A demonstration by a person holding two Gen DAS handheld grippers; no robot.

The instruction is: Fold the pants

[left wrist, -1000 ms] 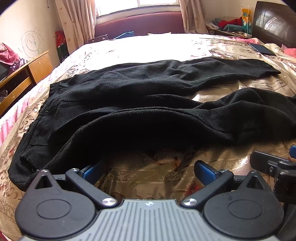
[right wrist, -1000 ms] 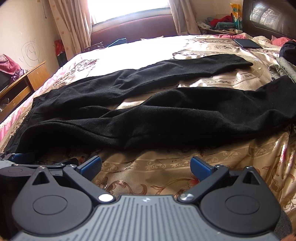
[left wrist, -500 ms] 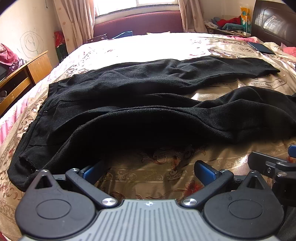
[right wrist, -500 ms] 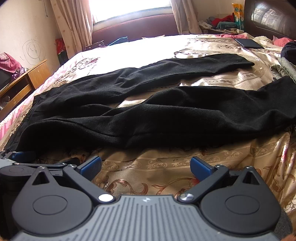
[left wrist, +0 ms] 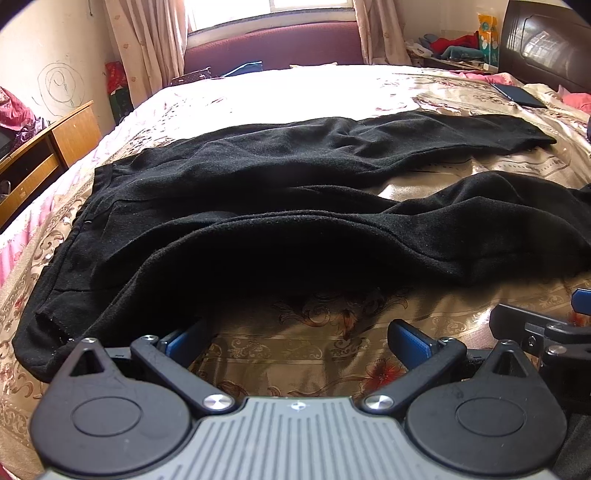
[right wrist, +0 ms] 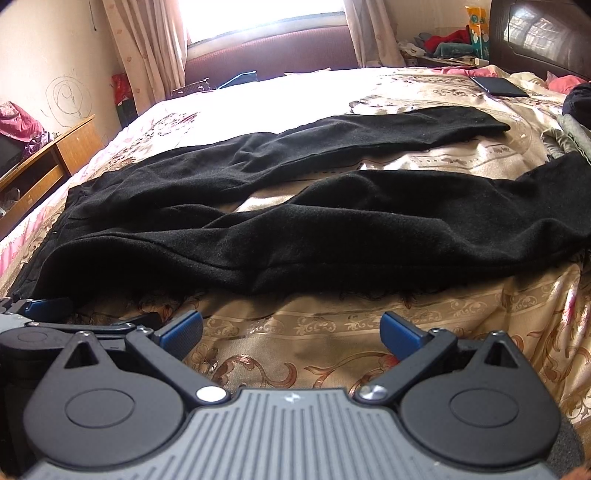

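Black pants lie spread flat across the bed, waist at the left, two legs running right with a gap of bedspread between them; they also show in the right wrist view. My left gripper is open and empty, low over the bedspread just in front of the near leg's edge, its left finger close to the cloth. My right gripper is open and empty, just short of the near leg's edge. The right gripper's finger shows at the left view's right edge.
The bed has a gold floral bedspread. A wooden cabinet stands at the left. A dark headboard and a dark tablet are at the far right. Other clothes lie at the right edge. A window with curtains is at the back.
Both grippers have stayed almost still and open; the views shift only slightly. The pants have not moved.
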